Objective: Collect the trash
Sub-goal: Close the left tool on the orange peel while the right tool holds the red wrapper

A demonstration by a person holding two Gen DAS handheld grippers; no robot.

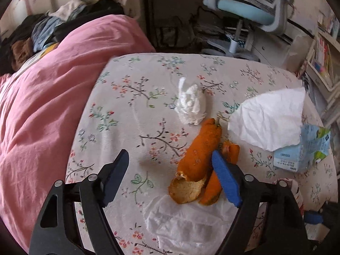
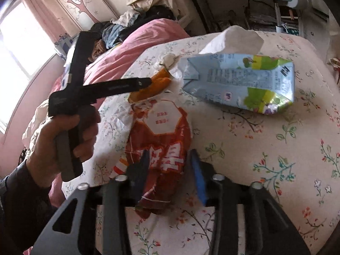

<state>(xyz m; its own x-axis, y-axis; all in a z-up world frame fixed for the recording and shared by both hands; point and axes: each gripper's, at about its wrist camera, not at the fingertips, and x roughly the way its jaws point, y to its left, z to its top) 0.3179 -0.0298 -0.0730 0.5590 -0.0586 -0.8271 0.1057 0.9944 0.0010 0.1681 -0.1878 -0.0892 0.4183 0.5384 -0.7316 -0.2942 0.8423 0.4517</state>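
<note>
Trash lies on the floral bed sheet (image 1: pixel 131 114). In the left wrist view my left gripper (image 1: pixel 170 159) is open and empty, its right finger over the orange peel (image 1: pixel 199 155). A crumpled tissue (image 1: pixel 191 104), a flat white tissue (image 1: pixel 267 116), a blue-green carton (image 1: pixel 306 148) and a thin plastic sheet (image 1: pixel 187 223) lie around it. In the right wrist view my right gripper (image 2: pixel 167 159) is around a red snack wrapper (image 2: pixel 161 140), jaws partly closed on it. The carton (image 2: pixel 240 82) lies beyond it.
A pink duvet (image 1: pixel 53 106) covers the bed's left side, with piled clothes (image 1: pixel 53 27) behind it. A blue office chair (image 1: pixel 246 10) stands past the bed's far edge. Shelves (image 1: pixel 323 59) stand at the right. The hand with the left gripper (image 2: pixel 70 136) shows at the left.
</note>
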